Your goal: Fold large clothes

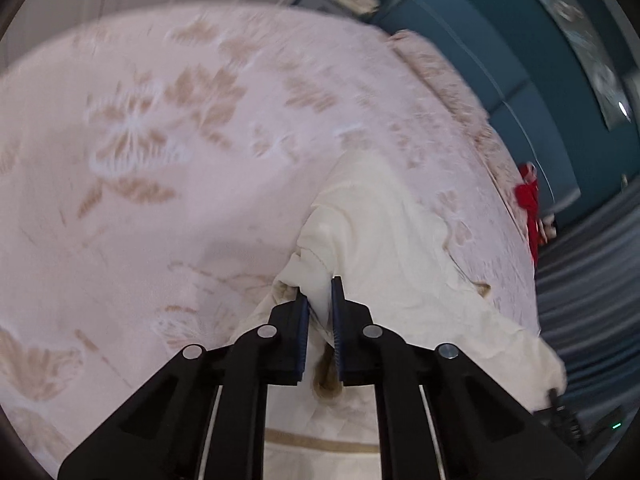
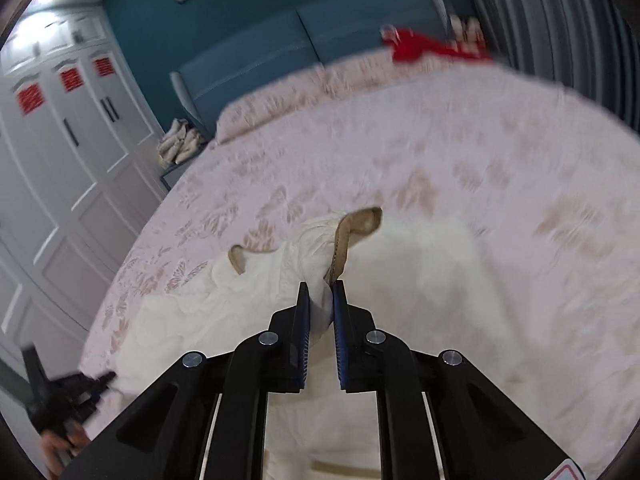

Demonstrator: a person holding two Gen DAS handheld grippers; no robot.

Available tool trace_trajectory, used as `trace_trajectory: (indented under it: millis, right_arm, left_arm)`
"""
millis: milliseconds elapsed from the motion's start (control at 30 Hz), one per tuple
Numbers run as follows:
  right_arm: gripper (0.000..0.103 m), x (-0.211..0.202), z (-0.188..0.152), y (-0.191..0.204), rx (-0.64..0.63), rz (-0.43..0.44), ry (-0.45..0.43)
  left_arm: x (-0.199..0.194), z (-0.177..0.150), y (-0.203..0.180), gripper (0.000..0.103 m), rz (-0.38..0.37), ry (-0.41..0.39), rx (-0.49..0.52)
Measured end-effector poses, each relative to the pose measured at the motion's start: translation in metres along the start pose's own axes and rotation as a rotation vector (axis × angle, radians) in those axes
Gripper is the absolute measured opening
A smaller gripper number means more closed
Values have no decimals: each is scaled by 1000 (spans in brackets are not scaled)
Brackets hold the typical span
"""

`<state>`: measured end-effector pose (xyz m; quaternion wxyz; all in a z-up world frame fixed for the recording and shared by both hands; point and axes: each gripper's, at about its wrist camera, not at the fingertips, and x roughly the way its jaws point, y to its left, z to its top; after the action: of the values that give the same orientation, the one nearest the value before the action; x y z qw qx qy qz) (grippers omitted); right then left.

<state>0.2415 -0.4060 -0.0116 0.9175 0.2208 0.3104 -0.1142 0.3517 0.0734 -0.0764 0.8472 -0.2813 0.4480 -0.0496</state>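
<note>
A cream garment [image 1: 372,216] with tan trim lies bunched on a pink bedspread with a butterfly pattern [image 1: 168,128]. My left gripper [image 1: 320,292] is shut on a fold of the cream garment, held above the bed. In the right wrist view the same garment [image 2: 432,264] spreads over the bed [image 2: 480,152], and my right gripper [image 2: 321,294] is shut on its cloth beside a tan collar band [image 2: 344,248]. The left gripper [image 2: 72,396] also shows at the lower left of the right wrist view, at the garment's edge.
A teal padded headboard [image 2: 280,52] stands at the bed's head, with a red cloth [image 2: 424,46] in front of it. White wardrobe doors [image 2: 68,152] stand to the left, grey curtains [image 2: 560,32] to the right. A pile of cloth [image 2: 180,144] sits beside the bed.
</note>
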Motion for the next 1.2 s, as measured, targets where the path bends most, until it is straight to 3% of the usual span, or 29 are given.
trace_trajectory:
  millis: [100, 233, 567, 667, 733, 767, 800, 900, 967, 1067, 1200]
  right_arm:
    - [10, -5, -18, -11, -43, -68, 31]
    - [10, 22, -52, -43, 22, -114, 143]
    - [11, 65, -93, -67, 62, -138, 240]
    - [12, 65, -89, -70, 80, -124, 250]
    - [19, 54, -85, -74, 114, -113, 252]
    - [29, 46, -84, -75, 129, -120, 248]
    - [30, 33, -81, -75, 140, -139, 226]
    - [30, -4, -75, -58, 95, -185, 143]
    - [28, -12, -71, -35, 43, -154, 118]
    - [5, 3, -74, 11, -75, -72, 167]
    - [4, 34, -89, 48, -164, -32, 219]
  left_arm:
    - [6, -17, -15, 10, 78, -10, 121]
    - [29, -40, -15, 9, 165, 17, 176]
    - [53, -58, -10, 11, 236, 27, 250]
    - [52, -62, -15, 14, 264, 12, 289]
    - [40, -61, -18, 21, 278, 4, 310]
    - [32, -60, -19, 30, 287, -3, 318]
    - [22, -59, -21, 36, 296, -16, 329]
    - [-14, -59, -32, 36, 335, -72, 388]
    - [-25, -62, -50, 36, 317, -79, 436]
    - [-15, -73, -83, 36, 255, -43, 494]
    - [17, -95, -114, 35, 248, -10, 568]
